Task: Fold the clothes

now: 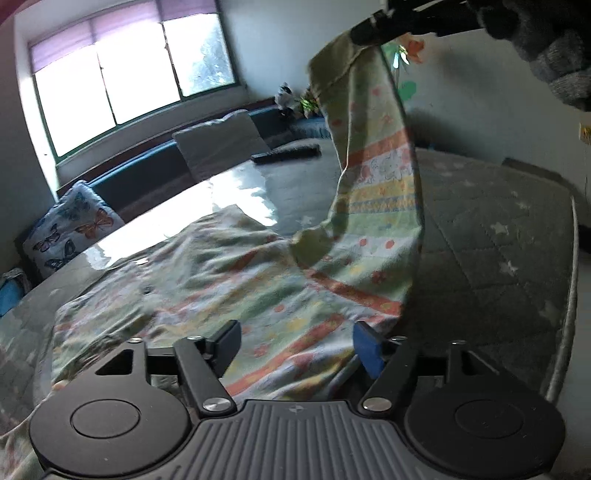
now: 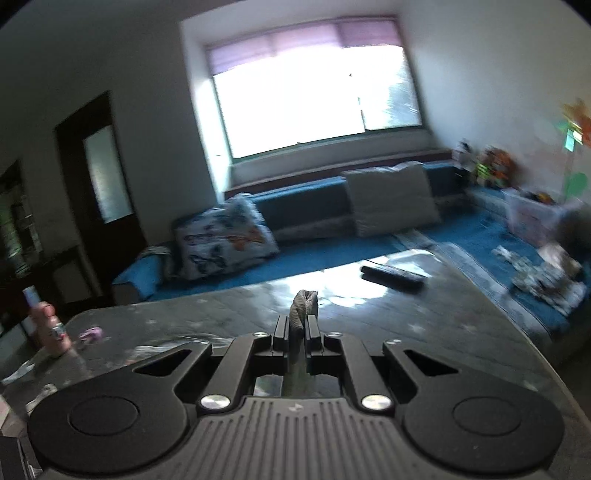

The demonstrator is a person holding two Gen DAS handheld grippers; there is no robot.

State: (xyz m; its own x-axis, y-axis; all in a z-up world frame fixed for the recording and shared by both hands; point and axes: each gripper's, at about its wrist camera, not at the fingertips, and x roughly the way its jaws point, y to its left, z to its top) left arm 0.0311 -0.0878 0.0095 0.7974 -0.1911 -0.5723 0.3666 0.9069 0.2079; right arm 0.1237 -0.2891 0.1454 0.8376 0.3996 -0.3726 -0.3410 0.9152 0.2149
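A pale green garment (image 1: 229, 288) with orange stripes and small prints lies crumpled on a grey quilted mattress (image 1: 480, 229). One long part of it (image 1: 380, 166) is pulled up into the air at the right. My right gripper (image 1: 365, 29) holds its top end, with a grey sleeve (image 1: 554, 55) behind it. In the right wrist view the right gripper (image 2: 297, 328) is shut on a fold of this cloth (image 2: 304, 306), which sticks out past the fingertips. My left gripper (image 1: 295, 345) is low over the near part of the garment, jaws wide apart, cloth lying between them.
A dark remote-like object (image 1: 286, 152) lies at the far side of the mattress. Beyond it are a grey cushion (image 1: 221, 144), a butterfly pillow (image 1: 70, 225) and blue seating under a bright window. A pink bottle (image 2: 50, 328) stands at the left. The mattress edge (image 1: 569, 280) runs along the right.
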